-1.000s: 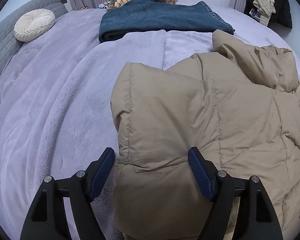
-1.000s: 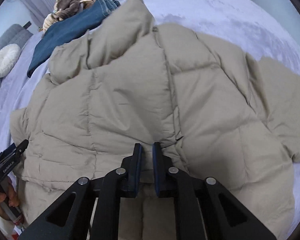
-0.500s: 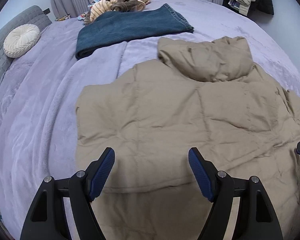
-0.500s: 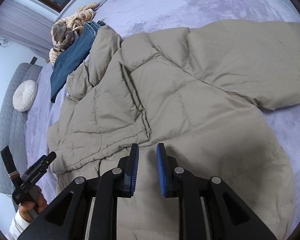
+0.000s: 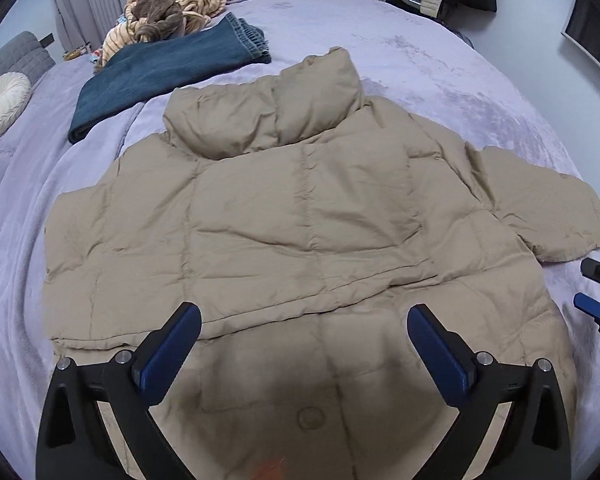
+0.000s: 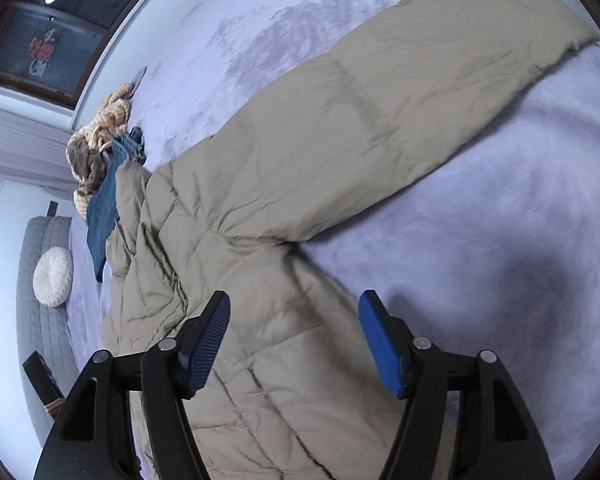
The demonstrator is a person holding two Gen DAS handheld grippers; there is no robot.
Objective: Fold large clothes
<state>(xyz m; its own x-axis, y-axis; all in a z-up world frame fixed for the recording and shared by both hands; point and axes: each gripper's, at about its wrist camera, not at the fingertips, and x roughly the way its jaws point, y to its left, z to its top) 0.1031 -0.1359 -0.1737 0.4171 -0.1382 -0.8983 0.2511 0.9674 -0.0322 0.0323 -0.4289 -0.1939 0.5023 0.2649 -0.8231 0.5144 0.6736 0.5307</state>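
Jacket (image 5: 300,216) lies flat, collar pointing away.

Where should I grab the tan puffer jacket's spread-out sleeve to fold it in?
Take the sleeve near its cuff, coming from the bare bedspread beside it. It lies flat and straight away from the jacket body, its end edge free.

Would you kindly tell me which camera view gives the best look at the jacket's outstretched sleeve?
The right wrist view: the sleeve runs unobstructed across the lilac bedspread from shoulder seam to cuff. The left wrist view shows the sleeve only small and foreshortened near the right edge, though it shows the beige jacket body best.
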